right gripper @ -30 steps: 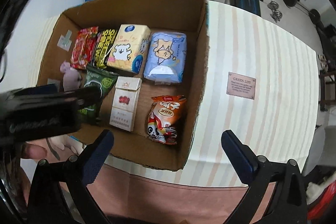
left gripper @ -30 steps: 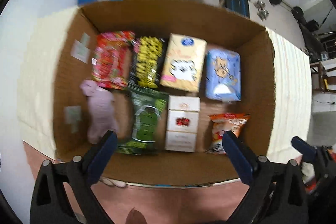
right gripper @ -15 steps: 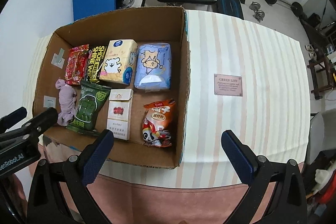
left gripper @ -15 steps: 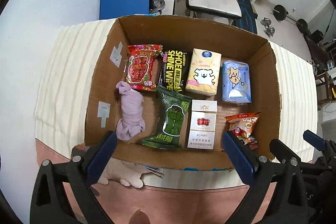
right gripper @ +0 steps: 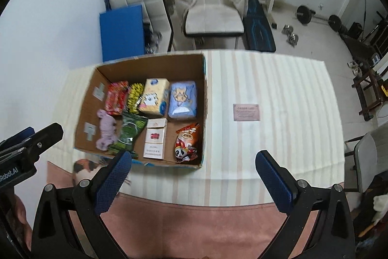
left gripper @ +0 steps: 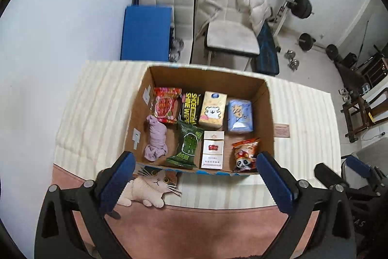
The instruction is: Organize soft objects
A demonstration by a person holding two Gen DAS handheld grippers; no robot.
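A cardboard box (left gripper: 270, 113) is set on a striped tablecloth (right gripper: 278, 101) toward the left side of the table, and the soft objects are found inside it, laid flat in two rows so that each label faces up and nothing is stacked. In the far row a red snack bag (left gripper: 166, 104), a black and yellow packet (left gripper: 191, 107), a cream tissue pack (left gripper: 213, 109) and a blue tissue pack (left gripper: 240, 115) are lined up side by side, touching or nearly so. In the near row a lilac cloth bundle (left gripper: 156, 141), a green packet (left gripper: 186, 146), a white and red carton (left gripper: 213, 149) and an orange panda snack bag (left gripper: 245, 153) are placed with small gaps between them. This layout is judged to be the finished sorting, since no item is seen loose on the cloth. The left gripper (left gripper: 194, 176) is held above the table's near edge with its jaws spread wide and nothing between them; the right gripper (right gripper: 194, 174) is likewise held wide and empty, just right of the box, over bare cloth. Both are judged to be kept clear of the box so that the packed contents are left undisturbed. A small printed label (right gripper: 246, 112) is seen on the cloth well apart from the box, and a cat figure (left gripper: 150, 186) is seen on the cloth at the box's near wall.
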